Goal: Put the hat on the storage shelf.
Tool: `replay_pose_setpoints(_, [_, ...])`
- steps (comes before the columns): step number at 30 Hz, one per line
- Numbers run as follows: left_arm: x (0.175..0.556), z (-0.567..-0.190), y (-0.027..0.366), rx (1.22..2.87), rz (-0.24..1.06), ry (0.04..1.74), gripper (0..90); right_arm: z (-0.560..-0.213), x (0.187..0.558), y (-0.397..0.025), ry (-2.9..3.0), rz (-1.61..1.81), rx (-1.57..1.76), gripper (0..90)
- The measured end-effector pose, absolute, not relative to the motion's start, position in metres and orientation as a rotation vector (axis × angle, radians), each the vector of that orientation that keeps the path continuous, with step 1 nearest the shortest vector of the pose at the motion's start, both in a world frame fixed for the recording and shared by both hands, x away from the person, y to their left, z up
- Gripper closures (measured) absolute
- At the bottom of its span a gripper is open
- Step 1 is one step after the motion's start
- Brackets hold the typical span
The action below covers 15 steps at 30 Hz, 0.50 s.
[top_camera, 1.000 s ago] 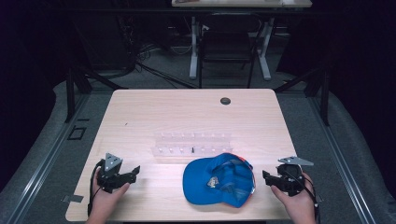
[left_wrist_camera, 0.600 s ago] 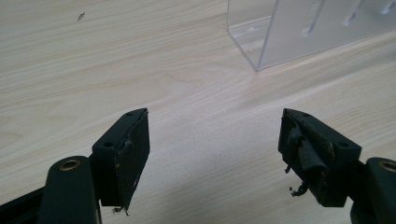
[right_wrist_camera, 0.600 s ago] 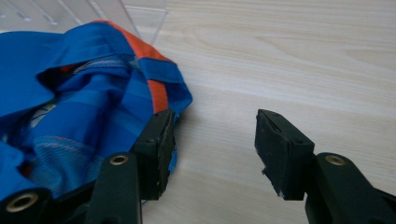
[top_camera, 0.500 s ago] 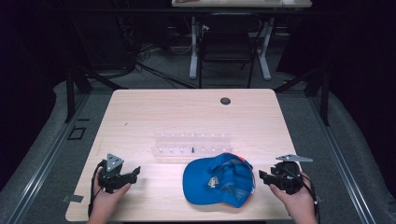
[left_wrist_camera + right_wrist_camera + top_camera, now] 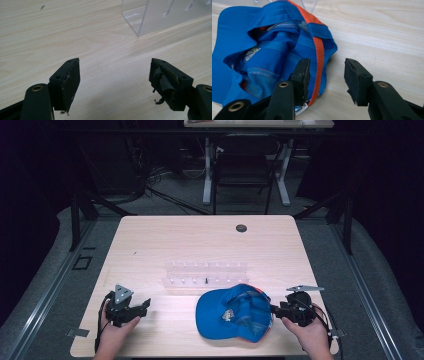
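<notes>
At the near edge of the table (image 5: 150, 245), the left gripper (image 5: 141, 306) is held wide open over bare wood, the right gripper (image 5: 325, 77) is spread around the rim of the blue cap (image 5: 235, 312), and behind it a clear rack (image 5: 205, 274) is seen.

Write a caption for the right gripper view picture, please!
Open tongs straddle the orange-edged rim of a blue cap.

Black left gripper (image 5: 142, 305), grey three-cornered plate, brass-ringed jaws.
</notes>
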<state>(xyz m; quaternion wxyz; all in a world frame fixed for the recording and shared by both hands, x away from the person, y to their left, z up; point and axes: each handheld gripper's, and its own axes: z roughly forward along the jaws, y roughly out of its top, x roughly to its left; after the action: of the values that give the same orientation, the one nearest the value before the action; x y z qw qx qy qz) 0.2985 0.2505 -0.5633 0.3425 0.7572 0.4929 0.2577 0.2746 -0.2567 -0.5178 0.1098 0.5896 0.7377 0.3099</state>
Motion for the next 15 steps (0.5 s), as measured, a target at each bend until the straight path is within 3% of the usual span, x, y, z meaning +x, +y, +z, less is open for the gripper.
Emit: replay_pose_setpoints(15, [0.3,-0.564,0.25,1.979,0.669,1.28,25.0,-0.538,0.284,-0.247,2.237,0.965,1.816,60.1])
